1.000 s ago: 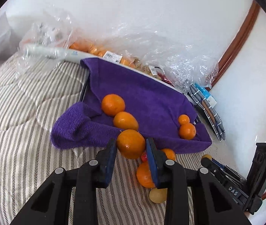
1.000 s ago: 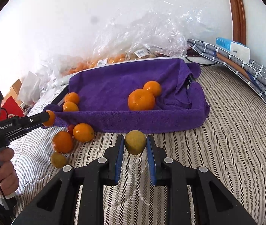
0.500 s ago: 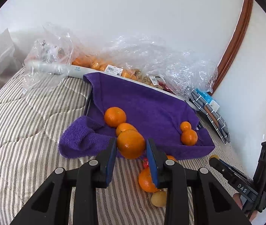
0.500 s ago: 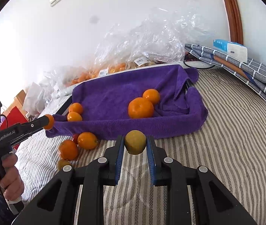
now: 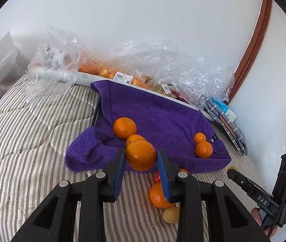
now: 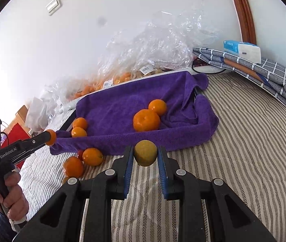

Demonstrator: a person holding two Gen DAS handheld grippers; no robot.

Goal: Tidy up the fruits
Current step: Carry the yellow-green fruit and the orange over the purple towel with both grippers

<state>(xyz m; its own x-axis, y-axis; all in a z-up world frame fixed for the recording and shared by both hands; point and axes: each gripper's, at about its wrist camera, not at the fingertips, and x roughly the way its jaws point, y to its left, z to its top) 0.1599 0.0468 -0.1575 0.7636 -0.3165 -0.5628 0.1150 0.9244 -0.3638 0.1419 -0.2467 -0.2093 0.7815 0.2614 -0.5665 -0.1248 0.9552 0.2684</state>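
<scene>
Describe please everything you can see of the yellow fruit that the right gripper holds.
The yellow fruit is small, round and dull yellow-green, with a matte, slightly mottled skin; no stem or leaf shows. It is whole and looks unbruised. The right gripper is shut on it, one blue pad pressing each side, so it hangs in the air above the striped bedcover, just in front of the near edge of the purple towel. Only the pads touch it. Its underside and back are hidden.
</scene>
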